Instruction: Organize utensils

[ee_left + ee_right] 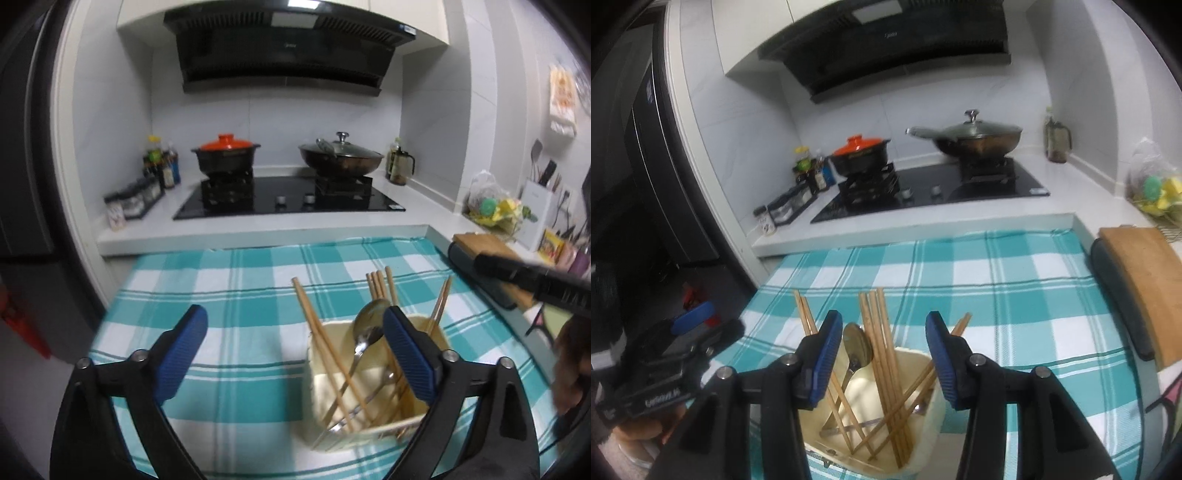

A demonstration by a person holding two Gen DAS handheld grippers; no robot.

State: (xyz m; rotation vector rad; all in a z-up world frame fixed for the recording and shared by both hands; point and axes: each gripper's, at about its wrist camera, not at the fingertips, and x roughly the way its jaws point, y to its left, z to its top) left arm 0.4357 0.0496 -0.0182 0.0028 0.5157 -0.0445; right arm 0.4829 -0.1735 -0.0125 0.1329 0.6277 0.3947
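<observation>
Above the utensil holder, both grippers, left and right, tilt downward, fingers spread, pinching nothing.

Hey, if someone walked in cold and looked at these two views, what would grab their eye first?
Probably the cream utensil holder bristling with wooden chopsticks and a metal spoon, standing on the teal checked tablecloth right in front of both grippers. Behind it, on the black stove, the orange-lidded clay pot stands out at the left, a glass-lidded wok at the right.
</observation>
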